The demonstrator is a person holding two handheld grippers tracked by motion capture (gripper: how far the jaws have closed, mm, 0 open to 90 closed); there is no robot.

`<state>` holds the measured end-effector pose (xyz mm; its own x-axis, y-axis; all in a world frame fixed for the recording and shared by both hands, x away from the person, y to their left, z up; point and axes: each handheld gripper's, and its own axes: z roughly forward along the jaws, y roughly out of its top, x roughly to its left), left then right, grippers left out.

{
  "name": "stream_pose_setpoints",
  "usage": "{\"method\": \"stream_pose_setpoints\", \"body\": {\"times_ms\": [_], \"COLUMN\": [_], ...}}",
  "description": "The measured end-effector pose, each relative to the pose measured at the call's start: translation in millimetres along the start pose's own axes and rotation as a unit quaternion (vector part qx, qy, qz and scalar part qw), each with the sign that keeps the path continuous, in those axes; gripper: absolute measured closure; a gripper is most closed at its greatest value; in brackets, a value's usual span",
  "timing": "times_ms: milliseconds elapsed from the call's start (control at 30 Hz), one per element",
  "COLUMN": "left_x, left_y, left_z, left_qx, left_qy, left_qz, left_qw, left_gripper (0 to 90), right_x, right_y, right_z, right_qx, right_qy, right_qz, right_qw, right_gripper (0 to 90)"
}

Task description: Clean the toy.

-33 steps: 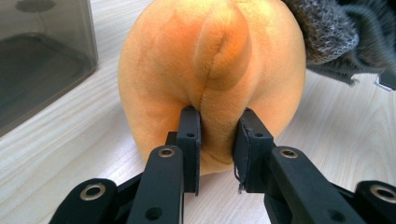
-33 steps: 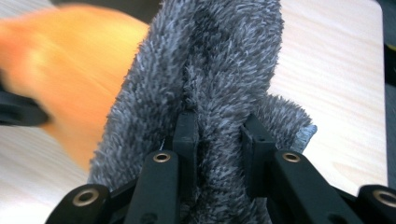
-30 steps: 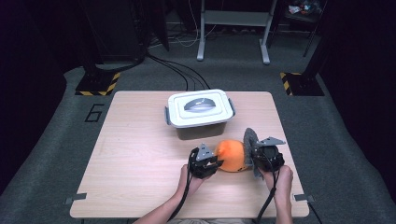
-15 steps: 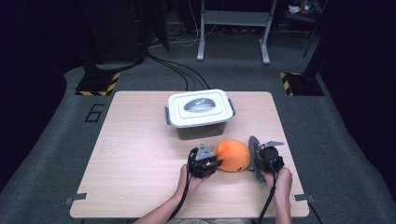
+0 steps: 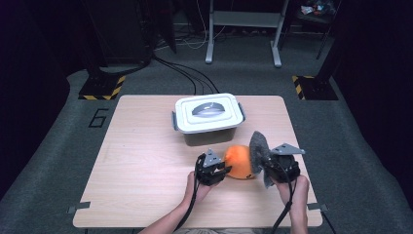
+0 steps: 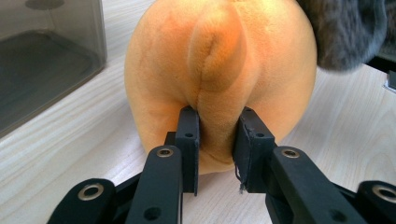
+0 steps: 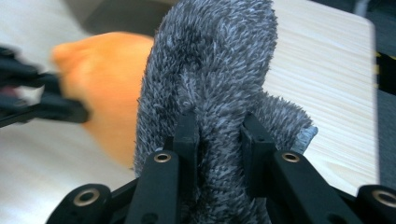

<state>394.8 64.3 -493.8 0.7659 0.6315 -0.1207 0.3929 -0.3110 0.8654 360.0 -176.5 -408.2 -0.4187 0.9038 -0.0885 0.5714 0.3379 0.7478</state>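
Observation:
An orange plush toy [image 5: 238, 161] lies on the wooden table [image 5: 146, 161] between my two grippers. My left gripper [image 5: 217, 169] is shut on a fold of the orange plush [image 6: 219, 70] at its left side. A grey fuzzy cloth [image 5: 258, 150] stands up against the plush's right side, and my right gripper [image 5: 269, 168] is shut on that grey cloth [image 7: 210, 79]. In the right gripper view the orange plush [image 7: 107, 79] shows blurred behind the cloth, with the left gripper's black jaws at the far left.
A white-lidded plastic box [image 5: 207, 117] with a grey base stands behind the plush, near the table's far middle; its translucent wall [image 6: 46, 56] shows in the left gripper view. Dark floor, cables and stand legs surround the table.
The right gripper has lifted and tilted the grey cloth more upright against the plush. The left gripper and plush stay almost in place.

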Motion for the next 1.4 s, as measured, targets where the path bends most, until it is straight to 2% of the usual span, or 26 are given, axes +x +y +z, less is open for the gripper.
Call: {"method": "stream_pose_setpoints", "body": {"times_ms": [100, 167, 233, 300, 333, 367, 400, 433, 467, 533, 600, 633, 667, 767, 833, 900, 1000, 1033, 1100, 1167, 1267, 1333, 1367, 1400], "left_x": [1.3, 1.5, 2.3, 1.7, 1.9, 1.9, 0.6, 0.1, -0.4, -0.9, -2.1, -2.1, -2.2, -1.5, -1.6, -0.3, -1.5, -1.5, -1.9, -4.1, -7.5, -9.4, -9.4, -11.0], "left_y": [0.1, -0.1, 0.1, -0.3, -0.6, -0.6, -2.1, -2.5, -2.2, -0.3, 0.7, 0.7, 0.8, 0.0, 2.2, 6.1, 11.0, 11.0, 14.6, 16.1, 13.9, 10.9, 10.9, 9.0], "left_z": [-1.1, -0.8, -1.3, -1.6, -1.7, -1.7, 0.5, 1.9, 3.4, 6.5, 9.6, 9.6, 11.6, 13.0, 12.9, 10.2, 6.6, 6.6, 3.6, 0.9, 1.0, 1.9, 1.9, 1.9], "left_qx": [0.004, -0.001, 0.000, 0.001, 0.005, 0.005, 0.009, 0.009, 0.012, 0.011, 0.009, 0.009, 0.006, 0.004, 0.000, 0.004, 0.001, 0.001, -0.003, -0.004, -0.006, -0.010, -0.010, -0.009], "left_qy": [-0.004, -0.001, -0.001, 0.008, 0.004, 0.004, 0.016, 0.010, 0.017, 0.018, 0.024, 0.024, 0.027, 0.022, 0.021, 0.011, -0.001, -0.001, -0.010, -0.007, -0.009, -0.008, -0.008, -0.006], "left_qz": [0.001, 0.005, 0.016, 0.030, 0.039, 0.039, 0.056, 0.061, 0.072, 0.092, 0.111, 0.111, 0.120, 0.114, 0.097, 0.075, 0.040, 0.040, 0.012, 0.021, 0.029, 0.028, 0.028, 0.030], "left_qw": [1.0000, 1.0000, 0.9999, 0.9995, 0.9992, 0.9992, 0.9983, 0.9980, 0.9972, 0.9955, 0.9935, 0.9935, 0.9923, 0.9932, 0.9950, 0.9971, 0.9992, 0.9992, 0.9999, 0.9997, 0.9995, 0.9995, 0.9995, 0.9995], "left_gripper": [71.2, 68.8, 61.3, 54.7, 51.3, 48.2, 45.6, 44.0, 42.7, 42.6, 49.8, 53.7, 58.9, 71.8, 76.6, 79.3, 80.7, 80.9, 81.2, 81.1, 80.9, 80.8, 80.8, 80.8], "right_x": [8.2, 8.4, 5.9, 3.3, 1.9, 0.8, -1.1, -2.1, -3.7, -6.5, -8.3, -8.3, -10.2, -13.5, -15.3, -16.7, -19.8, -21.2, -23.5, -20.7, -8.4, 0.9, 0.9, 9.5], "right_y": [1.7, 1.9, 1.8, 2.0, 2.4, 2.7, 3.3, 3.8, 4.3, 5.5, 6.7, 6.7, 7.2, 5.5, 4.9, 4.5, 5.1, 6.9, 12.6, 20.8, 32.9, 36.9, 36.9, 38.2], "right_z": [10.0, 16.2, 21.2, 24.3, 25.4, 26.1, 27.6, 28.6, 30.0, 32.2, 34.8, 34.8, 35.6, 36.8, 35.5, 32.8, 20.6, 15.8, 4.4, -5.9, -14.2, -12.5, -12.5, -4.9], "right_qx": [0.014, 0.020, 0.021, 0.020, 0.021, 0.023, 0.020, 0.020, 0.022, 0.022, 0.027, 0.027, 0.029, 0.021, 0.022, 0.011, -0.001, -0.007, -0.018, -0.027, -0.032, -0.027, -0.027, -0.015], "right_qy": [-0.002, -0.006, -0.009, -0.010, -0.012, -0.012, -0.014, -0.011, -0.010, -0.009, -0.014, -0.014, -0.014, -0.009, -0.006, -0.013, -0.010, -0.007, -0.004, 0.000, 0.010, 0.022, 0.022, 0.021], "right_qz": [-0.013, -0.006, -0.005, -0.002, 0.000, 0.002, -0.001, 0.005, 0.003, 0.002, 0.005, 0.005, 0.007, 0.007, 0.012, 0.014, 0.018, 0.018, 0.018, 0.008, -0.016, -0.030, -0.030, -0.036], "right_qw": [0.9998, 0.9998, 0.9997, 0.9997, 0.9997, 0.9997, 0.9997, 0.9997, 0.9997, 0.9997, 0.9995, 0.9995, 0.9995, 0.9997, 0.9997, 0.9998, 0.9998, 0.9998, 0.9997, 0.9996, 0.9993, 0.9989, 0.9989, 0.9990], "right_gripper": [71.7, 71.7, 71.8, 71.8, 71.8, 71.8, 71.8, 71.8, 71.9, 71.9, 71.9, 71.9, 71.9, 72.0, 72.1, 72.2, 72.2, 72.2, 72.2, 72.2, 72.1, 72.0, 72.0, 72.0]}}
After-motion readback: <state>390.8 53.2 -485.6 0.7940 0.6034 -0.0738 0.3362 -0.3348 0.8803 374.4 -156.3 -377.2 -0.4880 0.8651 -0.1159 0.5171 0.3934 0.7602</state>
